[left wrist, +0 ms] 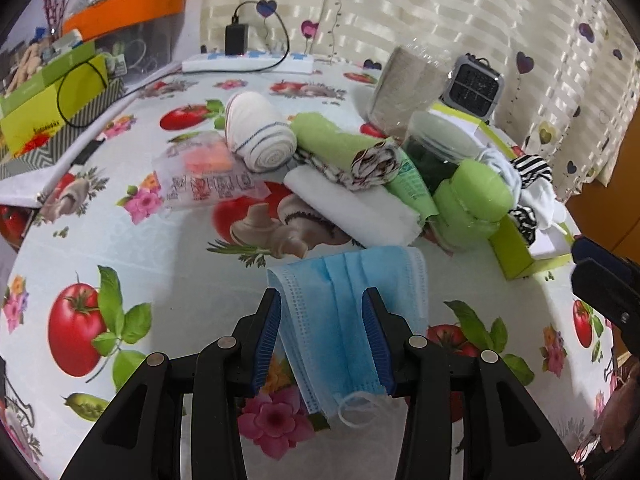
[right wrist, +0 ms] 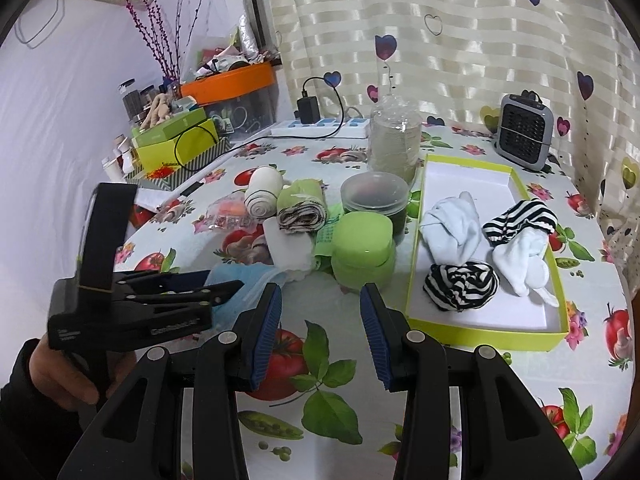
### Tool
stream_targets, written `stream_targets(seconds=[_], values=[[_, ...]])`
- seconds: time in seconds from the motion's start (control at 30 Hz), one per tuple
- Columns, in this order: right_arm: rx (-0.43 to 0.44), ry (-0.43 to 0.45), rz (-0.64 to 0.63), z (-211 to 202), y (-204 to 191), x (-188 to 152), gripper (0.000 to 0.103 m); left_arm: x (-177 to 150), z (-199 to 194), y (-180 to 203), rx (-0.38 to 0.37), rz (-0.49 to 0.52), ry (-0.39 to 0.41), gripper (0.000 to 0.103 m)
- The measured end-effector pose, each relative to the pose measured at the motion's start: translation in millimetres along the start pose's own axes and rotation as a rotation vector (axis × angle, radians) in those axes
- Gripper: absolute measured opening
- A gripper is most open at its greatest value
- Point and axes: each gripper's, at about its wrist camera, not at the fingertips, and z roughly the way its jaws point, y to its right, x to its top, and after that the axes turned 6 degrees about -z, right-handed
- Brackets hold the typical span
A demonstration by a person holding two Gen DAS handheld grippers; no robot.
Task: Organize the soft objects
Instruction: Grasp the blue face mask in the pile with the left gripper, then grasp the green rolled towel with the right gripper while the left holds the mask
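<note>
blue face mask (left wrist: 352,312): lies flat on the bench (left wrist: 168,280), just in front of the cloth pile, between the fingers of the left claw (left wrist: 326,308).
left claw: jaws apart around the mask, not pinching it.
right claw (right wrist: 320,300): spread wide, nothing between its fingers, above the bench.
green tray (right wrist: 416,276): holds two white socks and two striped socks (right wrist: 460,284).
rolled cloths (left wrist: 260,132): heaped mid-bench beside a green jar (right wrist: 362,252).

Ahead of me power strip (right wrist: 320,128) lay against curtain (right wrist: 460,40), black charger (right wrist: 307,110) plugged in. Small grey fan (right wrist: 524,136) stood near table's far corner. Clear plastic bottle (right wrist: 394,136) stood upright behind lidded tub (right wrist: 374,196). Orange bin (right wrist: 228,84) sat at far left.
</note>
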Motion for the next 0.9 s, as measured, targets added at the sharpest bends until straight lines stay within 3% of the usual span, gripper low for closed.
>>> stream_targets(seconds=[0.23,0.33,0.6,0.73,0.9], values=[[0.005,-0.007,-0.007,4.4,-2.7,1.6,0.042,-0.6,3.6,4.1,0.019,-0.006,0.011,0.040],[0.004,-0.006,-0.006,4.4,-2.9,1.8,0.042,0.0,3.8,6.3,0.021,-0.007,0.019,0.030],[-0.003,0.001,-0.004,4.5,-2.3,5.6,0.042,2.0,6.8,6.7,0.027,-0.004,0.027,0.020],[-0.004,-0.001,-0.006,4.3,-2.5,6.2,0.042,4.2,7.9,6.3,0.015,-0.003,0.030,0.011],[-0.004,0.005,-0.008,4.9,-2.3,9.0,0.042,7.6,0.9,-0.5,0.003,-0.020,0.056,0.008]])
